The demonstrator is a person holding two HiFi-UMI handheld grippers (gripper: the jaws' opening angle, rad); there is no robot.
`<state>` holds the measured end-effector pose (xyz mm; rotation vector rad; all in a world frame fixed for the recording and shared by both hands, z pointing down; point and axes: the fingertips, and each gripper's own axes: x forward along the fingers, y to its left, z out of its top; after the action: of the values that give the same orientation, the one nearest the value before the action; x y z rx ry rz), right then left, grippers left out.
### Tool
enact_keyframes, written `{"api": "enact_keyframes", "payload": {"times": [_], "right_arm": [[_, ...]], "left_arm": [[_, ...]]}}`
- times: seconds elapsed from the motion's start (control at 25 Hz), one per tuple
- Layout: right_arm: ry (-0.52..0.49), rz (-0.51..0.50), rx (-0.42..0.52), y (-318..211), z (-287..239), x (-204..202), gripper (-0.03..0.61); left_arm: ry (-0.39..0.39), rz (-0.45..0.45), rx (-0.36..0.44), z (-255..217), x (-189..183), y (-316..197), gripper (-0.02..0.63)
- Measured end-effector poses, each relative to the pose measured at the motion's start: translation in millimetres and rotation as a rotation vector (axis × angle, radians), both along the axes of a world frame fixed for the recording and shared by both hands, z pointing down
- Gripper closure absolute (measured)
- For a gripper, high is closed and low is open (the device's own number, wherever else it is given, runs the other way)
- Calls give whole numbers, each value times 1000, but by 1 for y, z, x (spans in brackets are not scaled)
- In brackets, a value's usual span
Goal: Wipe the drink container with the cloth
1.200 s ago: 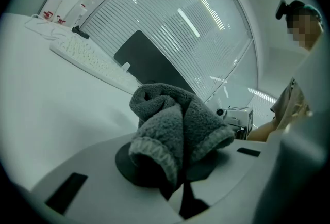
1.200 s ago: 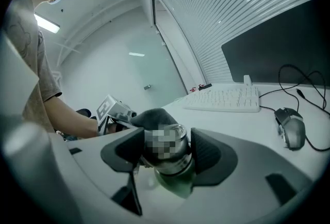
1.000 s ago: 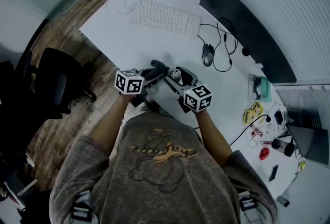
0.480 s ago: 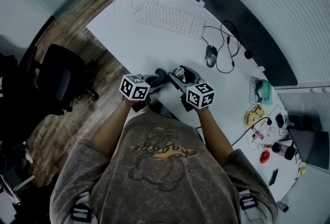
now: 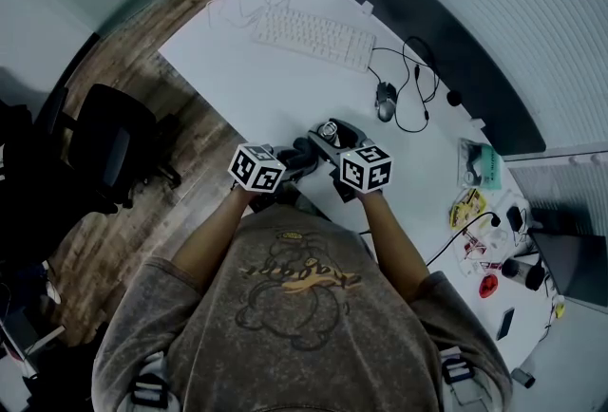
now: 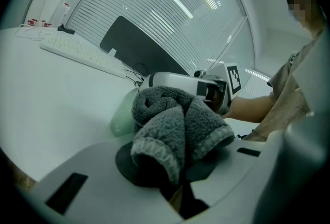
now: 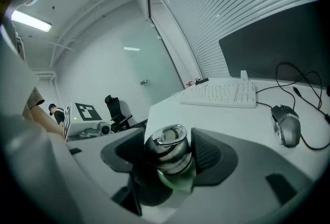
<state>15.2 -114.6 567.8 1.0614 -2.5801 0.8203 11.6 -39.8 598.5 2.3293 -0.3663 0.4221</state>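
Right claw (image 7: pixel 170 157) clamps drink container (image 7: pixel 166 143), left claw (image 6: pixel 171 162) holds cloth (image 6: pixel 172 122) beside it

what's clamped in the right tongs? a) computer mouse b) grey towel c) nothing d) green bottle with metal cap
d: the right gripper view shows the right tongs shut on the pale green bottle with a silver metal cap; the grey terry cloth is in the left tongs.
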Motion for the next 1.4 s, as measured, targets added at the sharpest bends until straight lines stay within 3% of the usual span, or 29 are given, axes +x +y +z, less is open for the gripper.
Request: {"api": "enact_keyframes", "payload": {"times": [0.36, 1.4], "right_arm": [[28, -10, -27, 0, 1, -1, 293], [36, 2, -31, 0, -1, -2, 301]], "left_arm": [[1, 67, -11, 6, 24, 16, 554], [41, 119, -62, 18, 65, 10, 554]]}}
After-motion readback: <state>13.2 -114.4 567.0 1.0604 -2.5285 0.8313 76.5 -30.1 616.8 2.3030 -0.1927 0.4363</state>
